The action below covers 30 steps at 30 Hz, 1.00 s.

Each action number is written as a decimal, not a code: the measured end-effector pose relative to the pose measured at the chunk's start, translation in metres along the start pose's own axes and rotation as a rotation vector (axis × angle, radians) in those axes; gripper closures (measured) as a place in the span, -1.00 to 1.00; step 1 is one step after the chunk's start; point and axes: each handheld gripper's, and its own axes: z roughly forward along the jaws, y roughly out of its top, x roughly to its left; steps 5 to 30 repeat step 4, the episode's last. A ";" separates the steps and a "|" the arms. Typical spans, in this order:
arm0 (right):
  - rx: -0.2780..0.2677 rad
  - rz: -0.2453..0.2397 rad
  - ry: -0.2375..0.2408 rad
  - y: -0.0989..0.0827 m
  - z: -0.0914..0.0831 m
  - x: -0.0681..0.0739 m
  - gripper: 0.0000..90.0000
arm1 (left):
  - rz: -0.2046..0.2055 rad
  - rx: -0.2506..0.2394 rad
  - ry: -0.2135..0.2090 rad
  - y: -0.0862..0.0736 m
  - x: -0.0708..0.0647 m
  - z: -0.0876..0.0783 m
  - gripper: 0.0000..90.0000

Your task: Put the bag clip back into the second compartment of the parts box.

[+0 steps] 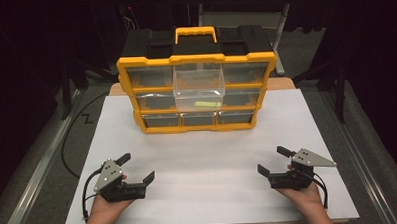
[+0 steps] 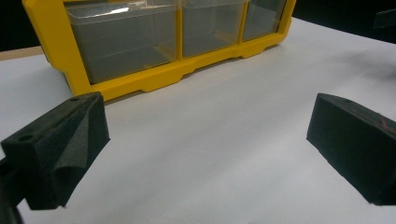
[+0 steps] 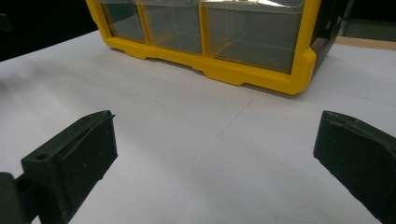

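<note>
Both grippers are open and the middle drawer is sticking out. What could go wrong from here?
1. The clear drawer juts far out of the yellow organizer; a bump might tip it out with the green item inside.
2. Pushing it one-sided with the left gripper or right gripper may jam it or slide the organizer.

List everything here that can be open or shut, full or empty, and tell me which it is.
Left claw: open, empty.
Right claw: open, empty.
Top middle drawer: pulled out, holds a small yellow-green item.
Bottom row drawers: pushed in, look empty.
Carry handle: folded down.
</note>
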 end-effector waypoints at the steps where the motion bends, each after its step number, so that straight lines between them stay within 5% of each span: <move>1: 0.001 0.004 0.001 0.000 0.000 0.000 -1.00 | 0.001 0.000 0.000 0.000 0.000 0.000 -0.99; 30: 0.016 0.003 0.003 -0.001 0.002 0.000 -1.00 | -0.002 0.000 0.004 0.000 0.001 0.000 -0.99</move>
